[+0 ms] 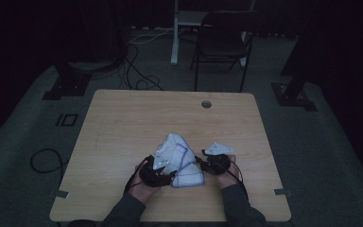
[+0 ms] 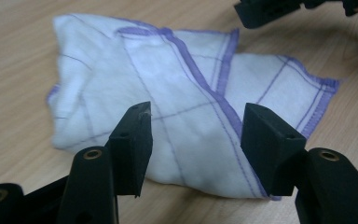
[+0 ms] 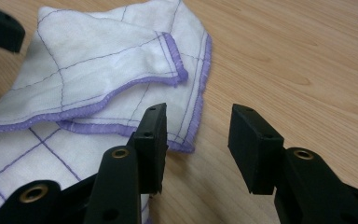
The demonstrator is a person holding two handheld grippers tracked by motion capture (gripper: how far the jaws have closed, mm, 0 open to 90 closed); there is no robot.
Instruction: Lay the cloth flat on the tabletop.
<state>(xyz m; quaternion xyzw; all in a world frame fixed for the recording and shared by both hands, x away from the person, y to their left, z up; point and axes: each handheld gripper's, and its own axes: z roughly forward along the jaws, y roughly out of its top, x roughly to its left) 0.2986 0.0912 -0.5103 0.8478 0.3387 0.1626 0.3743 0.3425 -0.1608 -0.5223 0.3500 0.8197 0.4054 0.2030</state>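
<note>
**Two open grippers flank one folded cloth near the table's front edge**

Nearest to us, two forearms in dark sleeves reach in from the bottom of the high view, each hand holding a gripper. Between them lies one white cloth (image 1: 178, 161) with purple hems and thin purple grid lines, loosely folded over itself, resting on the wooden table (image 1: 123, 123) near its front edge and a little right of centre.

We see the left gripper (image 2: 196, 135) with its jaws spread wide, holding nothing, a folded hem lying beyond the gap. The right gripper (image 3: 196, 144) is equally wide open and empty; one jaw overlaps the cloth's corner, the other stands over bare wood.

We judge the risks this way: either gripper closing now could pinch only the top layer, so the fold would drag open or bunch. The right one, set at the very corner, could miss the cloth altogether.

We count one cloth, two grippers, one table, and one dark chair (image 1: 224, 40) beyond the far edge.
</note>
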